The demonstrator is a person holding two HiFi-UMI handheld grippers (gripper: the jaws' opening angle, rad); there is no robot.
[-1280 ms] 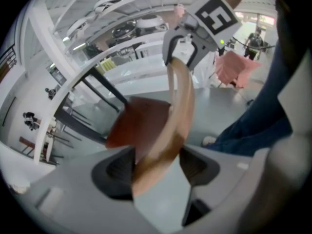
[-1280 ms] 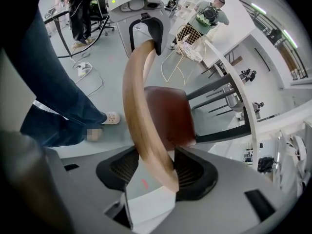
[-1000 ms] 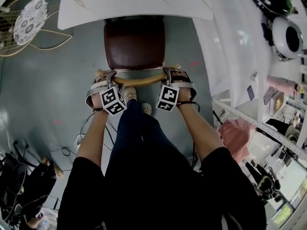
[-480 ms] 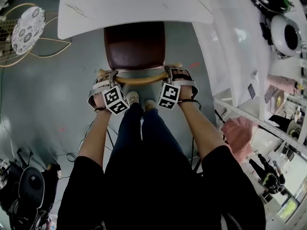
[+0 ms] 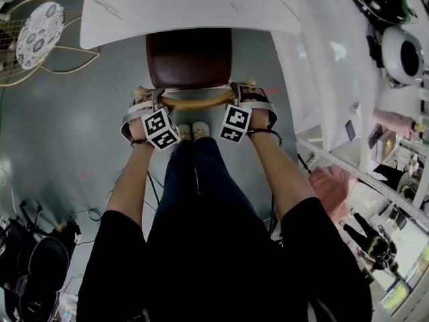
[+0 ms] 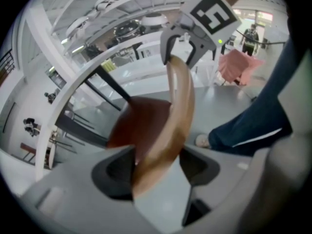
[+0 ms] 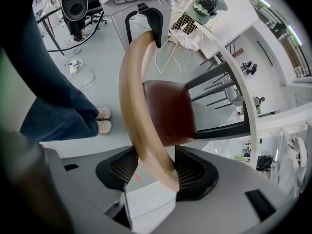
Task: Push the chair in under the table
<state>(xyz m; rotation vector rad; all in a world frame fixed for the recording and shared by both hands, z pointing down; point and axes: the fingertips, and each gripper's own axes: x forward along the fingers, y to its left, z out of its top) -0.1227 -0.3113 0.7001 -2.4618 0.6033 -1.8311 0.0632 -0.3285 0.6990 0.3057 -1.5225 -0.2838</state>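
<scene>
"Tongs first, from the head view: what do we have?"

"We see the left tongs (image 5: 156,99) and the right tongs (image 5: 236,94) each clamped on the curved wooden rail (image 5: 198,102) of the chair (image 5: 190,69), one near each end. The far end of the dark red-brown seat (image 5: 190,49) lies under the near edge of the white bench (image 5: 188,5). The rest of it and the rail stand out over the grey floor (image 5: 67,133). Our shoes (image 5: 193,131) are just behind the rail."

"And the left gripper view?"

"There we look along the rail. It rises from between the two jaws, which press on it from both sides. The seat lies beyond it and the bench edge arcs white across the left. At the top we see the right tongs gripping the rail's far end. Our blue trouser leg (image 6: 253,130) fills the right."

"Right gripper view?"

"We find the same hold there. The ribbed pads (image 7: 123,168) are closed against the rail on either side, and the rail's end sits between them. The seat is to the right of the rail, running in under the bench rim, and our shoes are to the left on the floor. Further off stands a wire frame (image 7: 183,30) with a patterned pad."
</scene>
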